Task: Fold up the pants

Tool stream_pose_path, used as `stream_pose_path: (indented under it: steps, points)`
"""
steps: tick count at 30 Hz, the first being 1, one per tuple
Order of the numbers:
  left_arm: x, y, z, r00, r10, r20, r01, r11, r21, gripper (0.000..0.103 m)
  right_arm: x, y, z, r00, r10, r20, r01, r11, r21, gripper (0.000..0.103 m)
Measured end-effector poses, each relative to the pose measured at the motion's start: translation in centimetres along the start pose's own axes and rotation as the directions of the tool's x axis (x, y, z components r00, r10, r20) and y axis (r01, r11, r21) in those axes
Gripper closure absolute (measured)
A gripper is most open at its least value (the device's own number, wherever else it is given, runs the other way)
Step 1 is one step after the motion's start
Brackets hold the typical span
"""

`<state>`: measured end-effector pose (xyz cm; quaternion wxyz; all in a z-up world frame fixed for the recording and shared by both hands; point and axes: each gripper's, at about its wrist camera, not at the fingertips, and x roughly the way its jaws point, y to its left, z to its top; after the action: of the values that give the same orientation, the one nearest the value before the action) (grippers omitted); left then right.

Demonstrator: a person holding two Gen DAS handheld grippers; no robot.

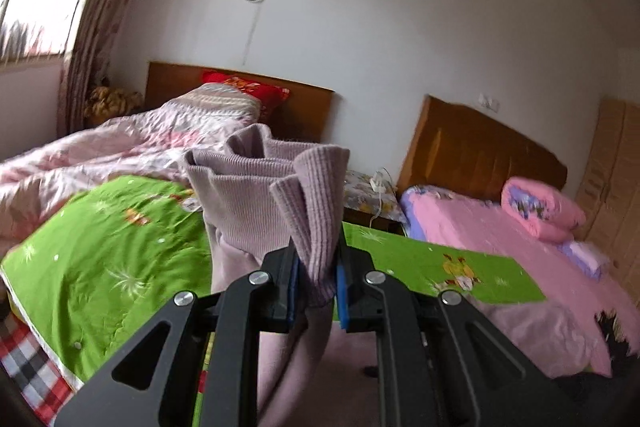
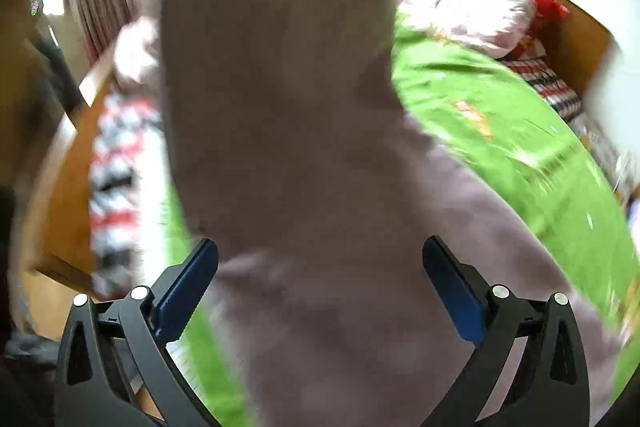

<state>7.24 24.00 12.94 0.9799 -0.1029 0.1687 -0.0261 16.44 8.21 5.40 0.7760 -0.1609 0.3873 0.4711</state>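
Mauve pants (image 1: 248, 203) hang lifted above a bed covered by a green sheet (image 1: 100, 247). My left gripper (image 1: 316, 267) is shut on a ribbed edge (image 1: 316, 195) of them, and the cloth bunches up above the blue pads and trails down below. In the blurred right wrist view the pants (image 2: 300, 107) fill the middle as a broad hanging stretch of fabric over the green sheet (image 2: 500, 131). My right gripper (image 2: 320, 267) stands wide open, its blue pads (image 2: 192, 279) on either side of the cloth. I cannot tell whether they touch it.
A crumpled pink quilt (image 1: 100, 147) and red pillow (image 1: 248, 87) lie at the bed's head. A nightstand (image 1: 372, 195) separates it from a pink bed (image 1: 480, 239) with a rolled quilt (image 1: 540, 207). Checked cloth (image 1: 28, 359) and a wooden bed frame (image 2: 60, 207) border the green sheet.
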Motion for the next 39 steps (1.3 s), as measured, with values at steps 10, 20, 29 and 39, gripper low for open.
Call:
stream_pose_path:
  steps: [10, 20, 29, 39]
  points:
    - [2.7, -19.1, -9.8, 0.945, -0.221, -0.240, 0.305, 0.860, 0.408, 0.089, -24.0, -13.2, -18.9, 0.873, -0.283, 0.396, -0.086, 0.711, 0.698, 0.004]
    - [8.1, -18.6, -15.6, 0.858, -0.302, -0.416, 0.428, 0.867, 0.255, 0.089, -16.5, -13.4, -20.8, 0.903, 0.039, 0.429, -0.398, 0.456, 0.796, 0.004]
    - [6.3, -18.6, -15.0, 0.879, -0.351, -0.323, 0.432, 0.873, 0.226, 0.084, -9.2, -14.6, -13.9, 0.924, 0.174, 0.340, -0.381, 0.349, 0.856, 0.006]
    - [-2.6, -7.6, -14.8, 0.947, -0.242, -0.213, 0.276, 0.950, 0.146, 0.014, -8.1, -13.8, -13.8, 0.963, 0.056, 0.263, -0.257, 0.476, 0.841, 0.085]
